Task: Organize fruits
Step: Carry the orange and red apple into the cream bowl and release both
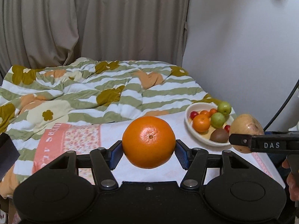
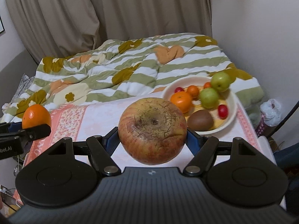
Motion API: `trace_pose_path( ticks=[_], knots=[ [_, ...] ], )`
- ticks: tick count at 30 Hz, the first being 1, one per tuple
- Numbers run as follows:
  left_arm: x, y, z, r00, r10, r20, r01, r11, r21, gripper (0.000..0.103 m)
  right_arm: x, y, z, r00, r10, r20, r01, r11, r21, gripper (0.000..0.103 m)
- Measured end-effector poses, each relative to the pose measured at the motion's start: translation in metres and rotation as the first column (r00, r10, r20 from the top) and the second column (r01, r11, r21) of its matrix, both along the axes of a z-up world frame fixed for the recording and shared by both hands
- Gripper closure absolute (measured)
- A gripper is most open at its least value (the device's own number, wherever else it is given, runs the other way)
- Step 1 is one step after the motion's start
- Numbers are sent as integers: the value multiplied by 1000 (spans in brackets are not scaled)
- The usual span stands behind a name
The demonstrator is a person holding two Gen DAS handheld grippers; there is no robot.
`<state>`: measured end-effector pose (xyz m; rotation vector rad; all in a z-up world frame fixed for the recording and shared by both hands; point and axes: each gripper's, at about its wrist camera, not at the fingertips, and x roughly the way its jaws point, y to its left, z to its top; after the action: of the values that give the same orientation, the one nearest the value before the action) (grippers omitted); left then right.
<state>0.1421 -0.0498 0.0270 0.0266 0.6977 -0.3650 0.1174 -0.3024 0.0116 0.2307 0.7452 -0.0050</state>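
Observation:
My left gripper (image 1: 149, 150) is shut on a large orange (image 1: 149, 141) and holds it above the table; the orange also shows at the left of the right wrist view (image 2: 36, 116). My right gripper (image 2: 152, 141) is shut on a wrinkled reddish-yellow apple (image 2: 152, 130), also seen at the right of the left wrist view (image 1: 246, 130). A white bowl (image 2: 232, 112) ahead to the right holds two green apples, small oranges, a kiwi (image 2: 200, 120) and red cherry-like fruits. The bowl also shows in the left wrist view (image 1: 188, 112).
The bowl sits on a table with a white and pink floral cloth (image 2: 97, 119). Behind it lies a bed with a green-striped flowered quilt (image 1: 84, 89). Curtains (image 1: 93, 18) hang at the back and a white wall (image 1: 243, 46) stands at the right.

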Motion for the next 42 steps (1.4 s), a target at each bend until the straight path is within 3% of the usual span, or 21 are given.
trace_pose_path(
  ticks=[9, 20, 33, 42],
  knots=[
    [-3, -75, 5, 998, 70, 1, -70, 997, -26, 39, 6, -81, 1, 997, 73, 0, -73, 997, -12, 14],
    [33, -147, -25, 996, 78, -33, -79, 997, -27, 39, 45, -150, -24, 992, 124, -24, -125, 992, -27, 14],
    [91, -191, -86, 995, 3, -104, 0, 1000, 27, 39, 81, -171, -58, 993, 92, -71, -93, 996, -12, 14],
    [107, -199, -105, 989, -24, -145, 30, 999, 44, 39, 91, -169, -65, 994, 68, -91, -71, 997, -30, 14]
  ],
)
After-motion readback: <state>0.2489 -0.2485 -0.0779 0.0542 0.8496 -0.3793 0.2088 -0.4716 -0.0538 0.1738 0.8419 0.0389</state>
